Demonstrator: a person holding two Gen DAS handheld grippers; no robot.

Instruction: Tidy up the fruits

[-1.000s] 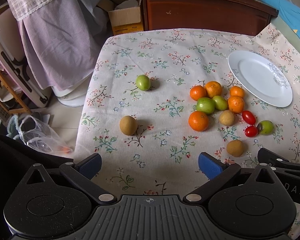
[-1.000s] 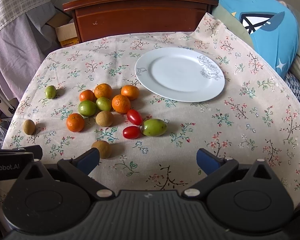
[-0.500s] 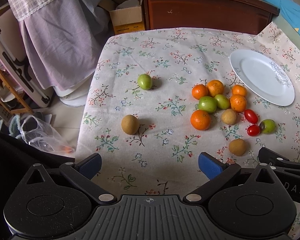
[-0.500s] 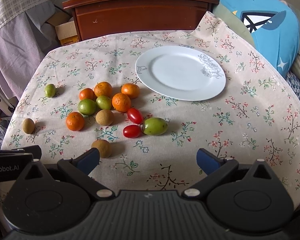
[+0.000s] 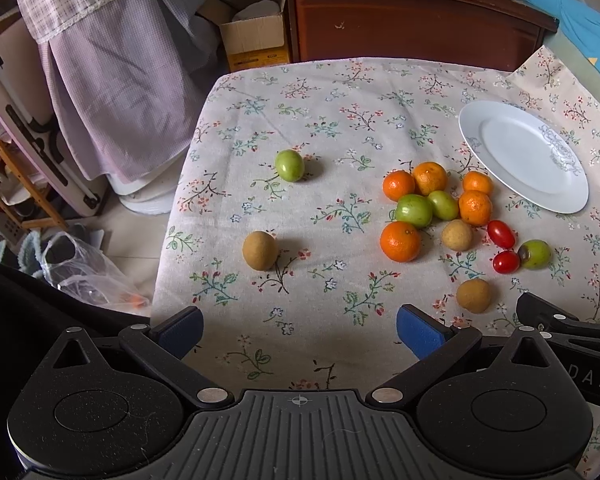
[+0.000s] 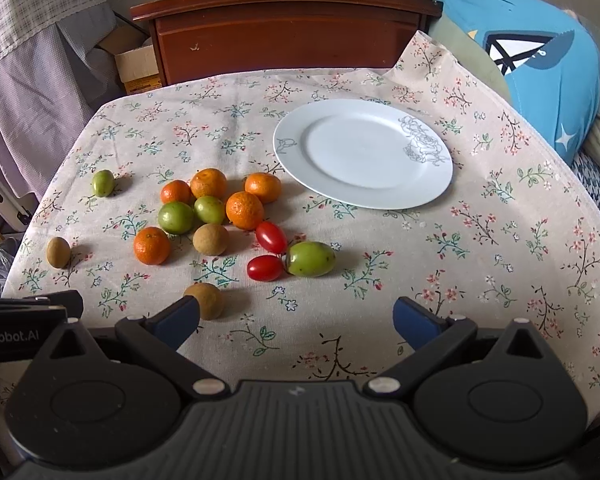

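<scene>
Since 1 s ago the right gripper has been eased toward the fruit; nothing grasped, so sorting is not begun. Both claws are held apart, empty; left gripper included. The round white ceramic plate is bare. 5 small orange mandarins, green, brown, red fruits are scattered on the floral tablecloth left of it.

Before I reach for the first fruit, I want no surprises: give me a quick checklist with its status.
1. Left gripper open, nothing held: ok.
2. Right gripper open, nothing held: ok.
3. White plate bare, ready for fruit: ok.
4. Brown fruit beside the right gripper's left finger, risk of a nudge: not ok.
5. Two red tomatoes and a green fruit bunched together, awkward single pick: not ok.
6. Fruit firmness: cannot tell.
</scene>
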